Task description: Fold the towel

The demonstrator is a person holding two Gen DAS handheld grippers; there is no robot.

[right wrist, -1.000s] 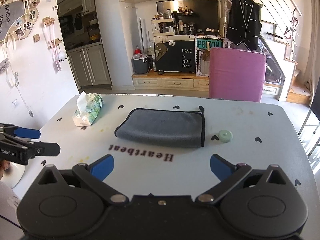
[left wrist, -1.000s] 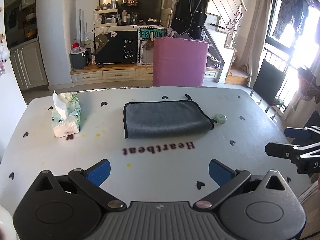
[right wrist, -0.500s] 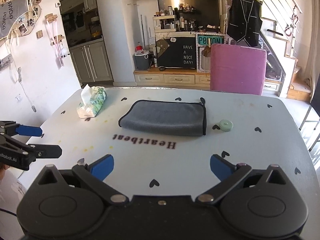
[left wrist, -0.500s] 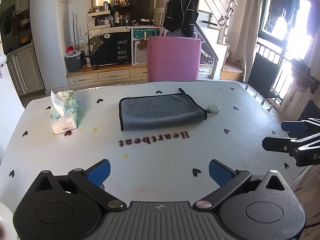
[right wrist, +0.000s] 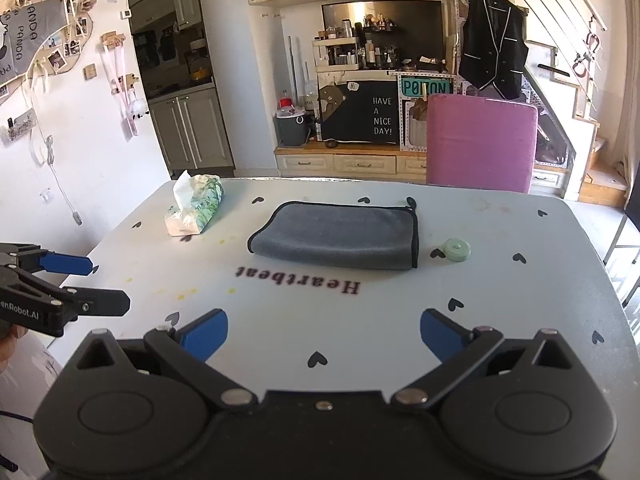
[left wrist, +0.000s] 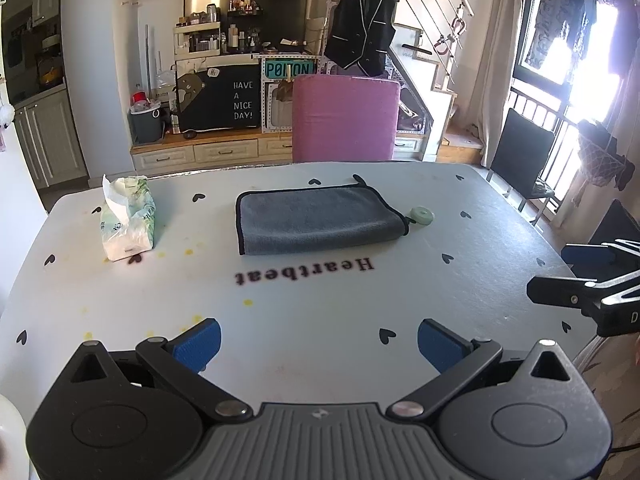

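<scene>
A grey towel [left wrist: 316, 220] with a black edge lies folded flat in the middle of the white table [left wrist: 320, 296]; it also shows in the right wrist view [right wrist: 340, 236]. My left gripper [left wrist: 319, 345] is open and empty, held above the table's near edge, well short of the towel. My right gripper [right wrist: 324, 332] is open and empty too, also near the front edge. The right gripper shows at the right side of the left wrist view [left wrist: 576, 276], and the left gripper at the left side of the right wrist view [right wrist: 92, 284].
A tissue pack [left wrist: 126, 220] lies on the table left of the towel. A small pale green round disc [left wrist: 421, 215] lies by the towel's right end. A pink chair [left wrist: 346, 118] stands behind the table and a black chair [left wrist: 524, 156] at the right.
Both grippers have pulled back and risen a little from the towel, which looks smaller and farther now. The towel has not moved. Both stay open.
</scene>
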